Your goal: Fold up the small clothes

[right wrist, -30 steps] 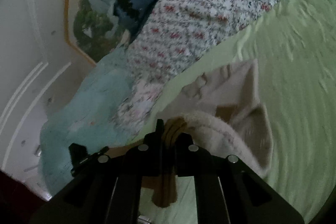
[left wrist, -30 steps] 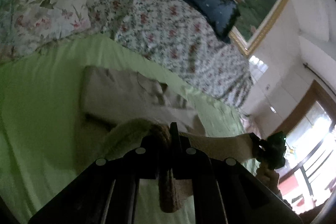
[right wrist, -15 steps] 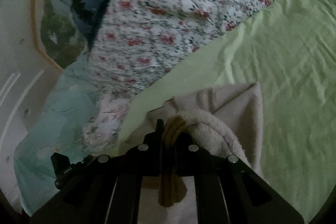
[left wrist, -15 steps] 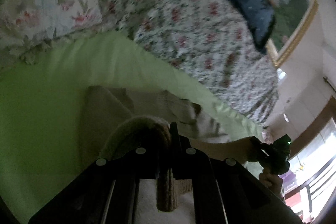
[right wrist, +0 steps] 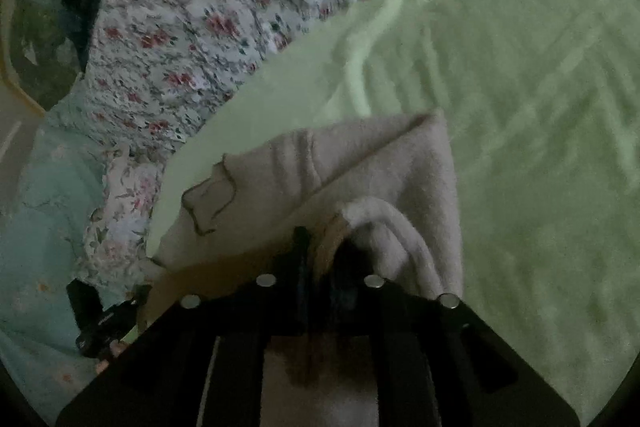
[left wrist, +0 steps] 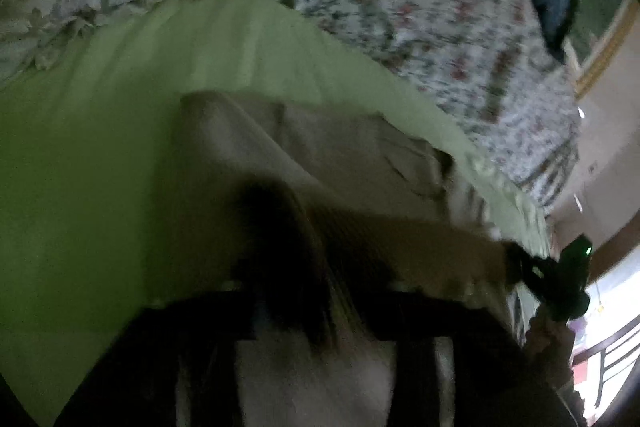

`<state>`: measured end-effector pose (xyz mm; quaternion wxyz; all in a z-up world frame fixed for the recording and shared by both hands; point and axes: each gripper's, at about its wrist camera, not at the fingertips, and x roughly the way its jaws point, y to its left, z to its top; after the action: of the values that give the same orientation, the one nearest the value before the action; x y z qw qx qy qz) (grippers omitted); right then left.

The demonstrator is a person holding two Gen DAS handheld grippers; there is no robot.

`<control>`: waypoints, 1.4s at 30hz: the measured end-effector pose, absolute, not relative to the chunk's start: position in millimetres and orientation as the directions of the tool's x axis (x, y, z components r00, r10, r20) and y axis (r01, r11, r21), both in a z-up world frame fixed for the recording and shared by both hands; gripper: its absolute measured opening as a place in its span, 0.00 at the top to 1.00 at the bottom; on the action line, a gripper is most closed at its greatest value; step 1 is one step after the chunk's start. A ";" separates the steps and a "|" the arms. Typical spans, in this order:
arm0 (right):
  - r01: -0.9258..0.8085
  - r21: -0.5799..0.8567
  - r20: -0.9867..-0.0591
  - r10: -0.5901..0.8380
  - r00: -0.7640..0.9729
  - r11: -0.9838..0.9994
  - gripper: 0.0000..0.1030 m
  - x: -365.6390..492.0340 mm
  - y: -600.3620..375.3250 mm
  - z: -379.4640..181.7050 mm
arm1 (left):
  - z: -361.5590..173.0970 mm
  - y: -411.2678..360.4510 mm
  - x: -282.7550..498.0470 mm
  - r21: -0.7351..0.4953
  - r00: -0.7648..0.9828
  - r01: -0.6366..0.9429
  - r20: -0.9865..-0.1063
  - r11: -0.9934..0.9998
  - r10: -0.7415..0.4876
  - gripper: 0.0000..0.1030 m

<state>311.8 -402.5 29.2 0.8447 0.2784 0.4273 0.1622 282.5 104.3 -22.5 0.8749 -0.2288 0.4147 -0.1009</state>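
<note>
both tongs (left wrist: 320,291) (right wrist: 324,247) have just been opening around the beige garment (right wrist: 360,163); its folded edge should be laid flat on the bed (right wrist: 520,67).

Beige fleece garment (right wrist: 360,163), part-folded, on green sheet.

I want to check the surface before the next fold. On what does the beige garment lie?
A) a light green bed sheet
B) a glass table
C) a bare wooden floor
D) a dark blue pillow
A: the beige garment lies spread on the light green bed sheet, beside the floral quilt.
</note>
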 end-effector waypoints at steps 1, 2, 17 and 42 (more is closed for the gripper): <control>-0.047 0.598 -0.620 0.499 0.605 0.800 0.77 302.1 -403.6 37.4 | -18.7 97.9 271.2 -0.481 0.641 0.006 -0.671 0.877 -0.372 0.46; -0.069 0.590 -0.600 0.494 0.629 0.804 0.74 290.3 -403.2 47.0 | -16.2 87.4 256.7 -0.492 0.637 0.036 -0.660 0.870 -0.399 0.44; -0.407 0.364 -0.777 0.514 0.363 0.838 0.71 289.9 -301.6 30.8 | -32.4 28.8 288.1 -0.340 0.537 0.152 -0.760 0.928 -0.366 0.52; -0.055 0.498 -0.705 0.441 0.556 0.866 0.53 204.6 -364.3 46.6 | -34.3 72.5 128.0 -0.541 0.543 -0.011 -0.709 0.841 -0.449 0.44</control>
<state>204.6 -364.3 46.6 0.8554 0.2149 0.4484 0.1449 128.0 72.5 -34.3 0.8421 -0.2501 0.4597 -0.1301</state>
